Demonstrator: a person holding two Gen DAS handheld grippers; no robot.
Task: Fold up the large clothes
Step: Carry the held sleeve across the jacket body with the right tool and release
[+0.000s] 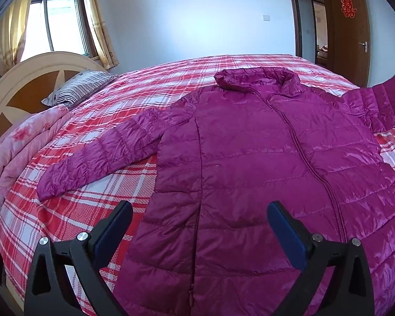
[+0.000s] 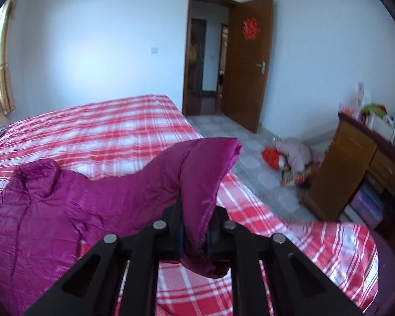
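A magenta quilted puffer jacket lies front up and zipped on a red plaid bed. Its left sleeve lies flat, stretched toward the pillows. Its right sleeve rises off the bed at the right edge of the left wrist view. My left gripper is open and empty, hovering over the jacket's lower left hem. My right gripper is shut on the right sleeve and holds it lifted above the bed, the cuff draped over the fingers. The jacket's body lies to its left.
A striped pillow and a folded pink floral quilt lie by the headboard. An open wooden door, clothes on the floor and a wooden desk stand right of the bed.
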